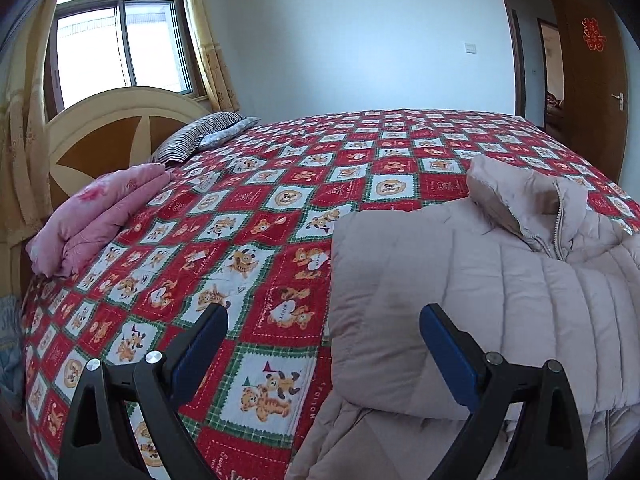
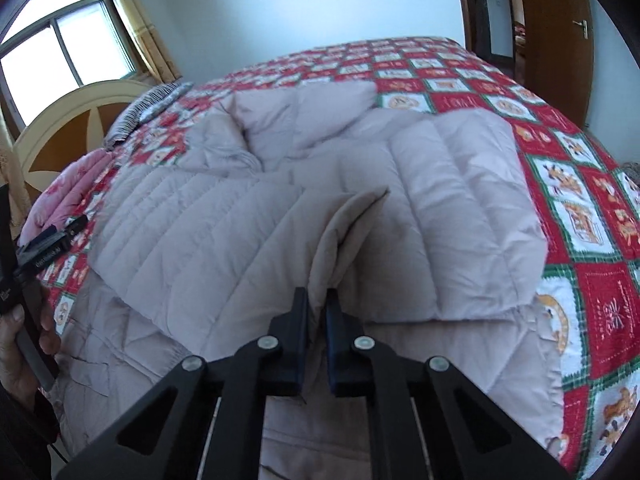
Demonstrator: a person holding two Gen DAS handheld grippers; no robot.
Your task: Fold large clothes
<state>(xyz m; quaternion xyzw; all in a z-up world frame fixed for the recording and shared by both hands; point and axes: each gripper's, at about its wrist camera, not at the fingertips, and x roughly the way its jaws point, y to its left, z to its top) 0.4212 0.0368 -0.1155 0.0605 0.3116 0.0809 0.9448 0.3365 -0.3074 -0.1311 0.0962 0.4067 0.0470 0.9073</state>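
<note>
**fold held on the right, left side free**

my left tongs hang wide open, empty, over the jacket edge on the bed. my right tongs pinch a raised jacket fold, nearer.

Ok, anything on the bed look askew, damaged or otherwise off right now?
Nothing looks damaged or spilled. The beige puffer jacket is only partly folded: the right gripper pinches a raised ridge of its fabric, so that spot stands up. The left gripper hangs open over the jacket's edge and the quilt.
</note>
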